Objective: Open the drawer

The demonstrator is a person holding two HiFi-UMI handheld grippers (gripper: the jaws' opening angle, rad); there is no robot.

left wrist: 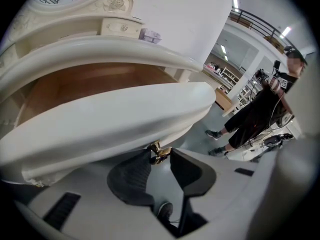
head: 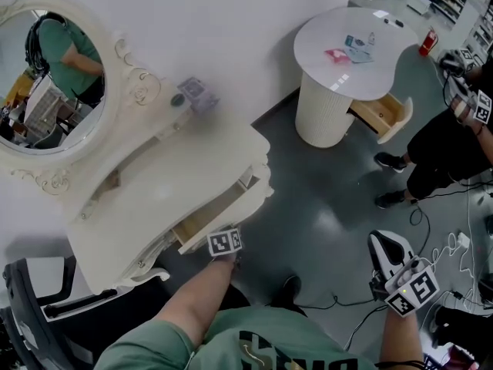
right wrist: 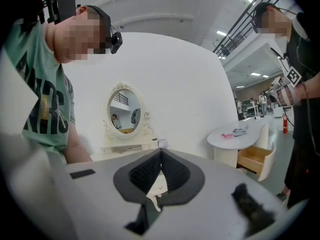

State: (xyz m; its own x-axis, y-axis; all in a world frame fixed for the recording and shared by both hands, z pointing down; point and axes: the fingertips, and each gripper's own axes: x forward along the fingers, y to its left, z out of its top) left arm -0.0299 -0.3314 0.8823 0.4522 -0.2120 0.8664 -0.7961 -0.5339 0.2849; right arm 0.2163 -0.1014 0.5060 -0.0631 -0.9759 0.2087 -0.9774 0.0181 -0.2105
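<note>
The cream vanity (head: 154, 183) fills the head view's left, with one oval mirror (head: 46, 91) at its back. Well right of the vanity stands one round table (head: 323, 45), and right of that a bystander (head: 447, 145).

Two drawers are open. The vanity's drawer (head: 223, 206) is pulled partway out of its front, and the round table has a wooden one (head: 381, 114).

The left gripper (left wrist: 161, 156) is at the vanity's front edge, pinching the drawer's gold knob (left wrist: 158, 150). Only the left gripper view shows that grip, as the head view shows just the marker cube. The right gripper (right wrist: 160, 156) is held well off the vanity, pads pressed together on nothing.

One small purple box (head: 199, 92) sits on the vanity's back shelf.
</note>
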